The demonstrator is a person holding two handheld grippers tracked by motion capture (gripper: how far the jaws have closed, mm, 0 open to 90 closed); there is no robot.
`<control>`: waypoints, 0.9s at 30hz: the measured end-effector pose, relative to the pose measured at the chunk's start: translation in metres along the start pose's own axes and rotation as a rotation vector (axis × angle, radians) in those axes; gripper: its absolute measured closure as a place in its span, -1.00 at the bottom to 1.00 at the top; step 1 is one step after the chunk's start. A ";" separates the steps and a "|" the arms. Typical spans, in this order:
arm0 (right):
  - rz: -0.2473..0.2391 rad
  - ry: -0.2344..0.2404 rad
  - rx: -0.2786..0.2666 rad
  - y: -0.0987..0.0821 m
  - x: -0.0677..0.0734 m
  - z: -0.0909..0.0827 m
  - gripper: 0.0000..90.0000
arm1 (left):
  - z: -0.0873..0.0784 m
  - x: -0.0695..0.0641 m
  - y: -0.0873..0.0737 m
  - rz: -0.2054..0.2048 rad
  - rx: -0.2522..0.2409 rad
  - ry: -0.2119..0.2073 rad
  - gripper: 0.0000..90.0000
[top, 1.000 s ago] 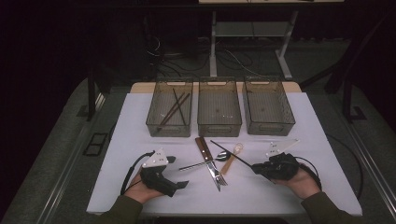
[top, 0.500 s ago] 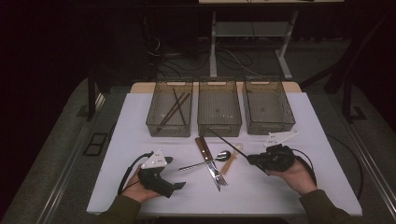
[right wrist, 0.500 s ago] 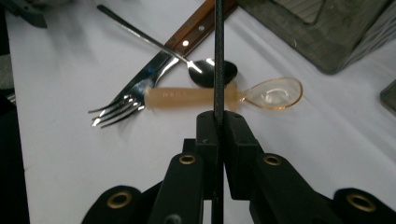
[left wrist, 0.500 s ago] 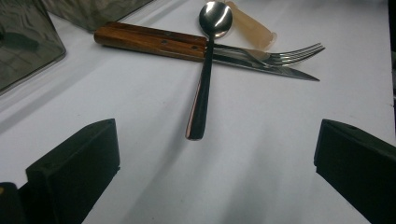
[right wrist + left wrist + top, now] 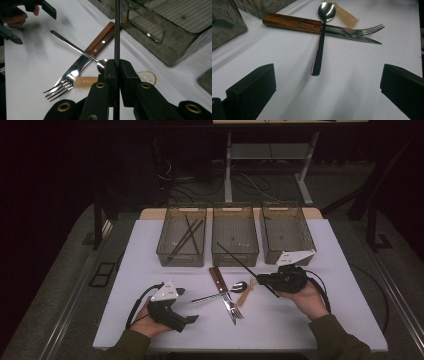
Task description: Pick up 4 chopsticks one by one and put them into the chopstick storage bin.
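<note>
Bins [image 5: 235,251] stood just beyond the right gripper [image 5: 262,280], the left-hand bin [image 5: 181,254] already holding chopsticks, so sorting looked underway. Its jaws were clamped on a black chopstick [image 5: 240,263], angled up toward them. Left gripper [image 5: 191,319] rested with jaws apart, facing the spoon [image 5: 321,37].

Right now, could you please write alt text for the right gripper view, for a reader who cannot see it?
The right gripper is shut on a thin black chopstick that runs straight up the frame. Behind it on the white table lie a fork, a spoon and a wooden-handled knife, crossed, with a clear bin at right.
</note>
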State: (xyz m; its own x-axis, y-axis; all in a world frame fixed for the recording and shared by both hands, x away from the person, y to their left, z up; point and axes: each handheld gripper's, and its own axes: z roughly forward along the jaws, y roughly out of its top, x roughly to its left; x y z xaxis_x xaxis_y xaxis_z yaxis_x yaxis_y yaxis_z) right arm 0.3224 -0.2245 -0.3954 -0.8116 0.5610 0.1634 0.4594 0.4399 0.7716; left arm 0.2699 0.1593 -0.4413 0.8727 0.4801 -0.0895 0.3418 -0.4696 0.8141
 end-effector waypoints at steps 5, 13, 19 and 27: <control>0.002 -0.005 -0.009 0.007 0.000 0.007 0.89 | 0.000 0.000 0.000 -0.003 -0.001 -0.001 -1.00; 0.007 -0.005 -0.013 0.022 0.002 0.022 0.90 | 0.002 -0.001 0.000 -0.012 -0.006 -0.003 -1.00; 0.015 -0.015 -0.025 0.038 0.004 0.034 0.89 | 0.002 -0.002 0.000 -0.021 -0.013 -0.002 -1.00; 0.030 -0.032 -0.060 0.060 0.005 0.046 0.89 | 0.002 -0.002 0.001 -0.016 -0.014 -0.005 -1.00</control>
State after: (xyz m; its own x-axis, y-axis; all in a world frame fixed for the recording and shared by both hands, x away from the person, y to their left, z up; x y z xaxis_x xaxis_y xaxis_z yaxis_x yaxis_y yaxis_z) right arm 0.3624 -0.1624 -0.3766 -0.7854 0.5959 0.1674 0.4599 0.3808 0.8022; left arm 0.2687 0.1564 -0.4416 0.8689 0.4836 -0.1057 0.3508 -0.4510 0.8207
